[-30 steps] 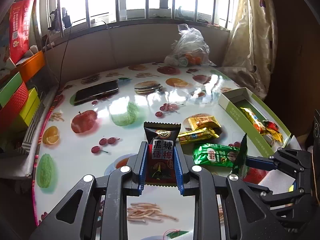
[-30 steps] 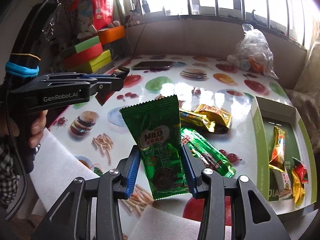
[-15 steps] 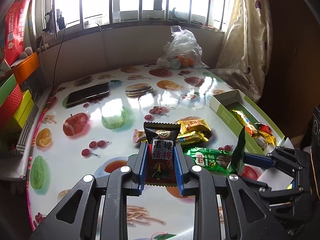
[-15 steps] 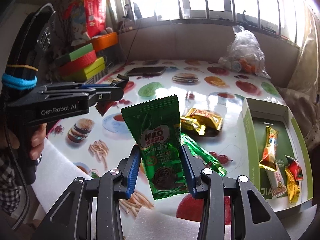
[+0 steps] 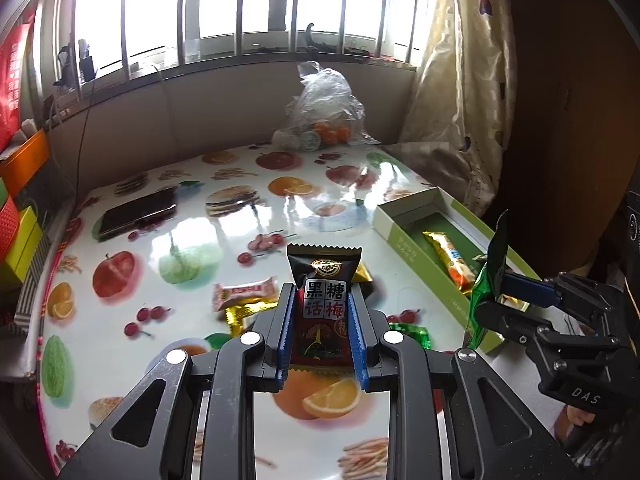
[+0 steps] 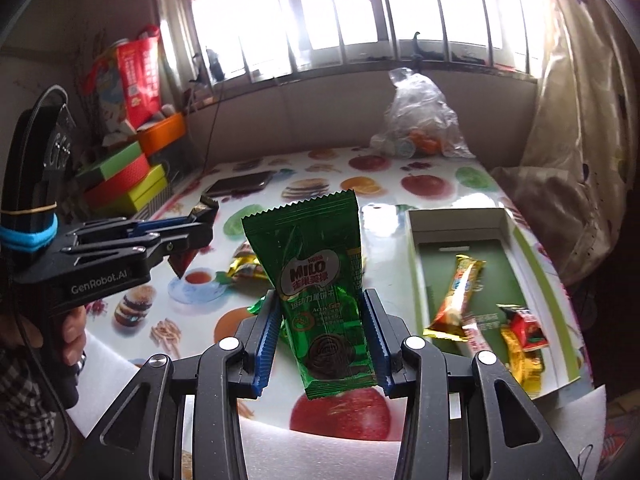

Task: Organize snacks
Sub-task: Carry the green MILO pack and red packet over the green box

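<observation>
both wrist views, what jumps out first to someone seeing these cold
A shiny green Milo wafer packet stands upright, pinched in the right hand-held gripper over the fruit-print table. A black plum-candy packet sits clamped in the left hand-held gripper. On the table's right side lies an open green-and-white box holding snacks.
</observation>
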The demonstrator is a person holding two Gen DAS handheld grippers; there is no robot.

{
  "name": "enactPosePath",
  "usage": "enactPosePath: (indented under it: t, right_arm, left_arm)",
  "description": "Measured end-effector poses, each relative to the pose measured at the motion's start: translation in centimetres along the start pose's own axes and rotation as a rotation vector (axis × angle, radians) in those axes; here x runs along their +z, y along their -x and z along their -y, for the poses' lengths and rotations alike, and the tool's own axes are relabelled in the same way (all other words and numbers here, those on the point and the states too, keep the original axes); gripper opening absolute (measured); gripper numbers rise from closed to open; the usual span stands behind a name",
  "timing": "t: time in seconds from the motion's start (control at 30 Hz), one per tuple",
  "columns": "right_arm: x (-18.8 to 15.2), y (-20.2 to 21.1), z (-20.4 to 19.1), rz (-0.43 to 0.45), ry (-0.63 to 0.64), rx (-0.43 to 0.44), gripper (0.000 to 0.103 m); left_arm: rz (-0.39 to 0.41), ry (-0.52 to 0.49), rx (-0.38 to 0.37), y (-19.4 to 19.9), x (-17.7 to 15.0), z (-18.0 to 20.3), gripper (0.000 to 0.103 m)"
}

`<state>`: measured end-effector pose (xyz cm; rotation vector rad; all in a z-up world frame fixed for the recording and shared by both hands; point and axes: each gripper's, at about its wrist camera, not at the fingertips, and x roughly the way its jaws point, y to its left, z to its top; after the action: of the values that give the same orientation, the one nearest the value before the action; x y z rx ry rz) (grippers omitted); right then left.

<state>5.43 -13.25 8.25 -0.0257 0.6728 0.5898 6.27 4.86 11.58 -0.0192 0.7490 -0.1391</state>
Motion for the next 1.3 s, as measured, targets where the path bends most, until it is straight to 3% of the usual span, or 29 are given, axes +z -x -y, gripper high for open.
enactPosePath:
  t: [0.33, 0.7, 0.83, 1.3]
  right_arm:
    - [0.3, 2.2, 4.3, 0.032, -0.078, -0.086, 0.039]
    - [0.4, 2.2, 8.8, 0.004, -0.160, -0.178, 0.039]
    - [0.2, 1.7, 10.2, -0.038, -0.179, -0.219, 0.039]
    - [0.1, -1.7, 14.0, -0.117, -0.231, -0.262, 0.039]
  left_arm:
    - [-0.003, -0.034, -0.061, -1.8, 1.8, 3.9, 0.026]
    - [-0.018, -0.050, -0.115, -4.5, 4.2, 7.1, 0.026]
    - [-0.047, -0.034, -0.172, -6.2, 4.9, 8.3, 0.026]
    - [-0.164, -0.036, -0.210, -12.9, 5.0, 11.5, 0.026]
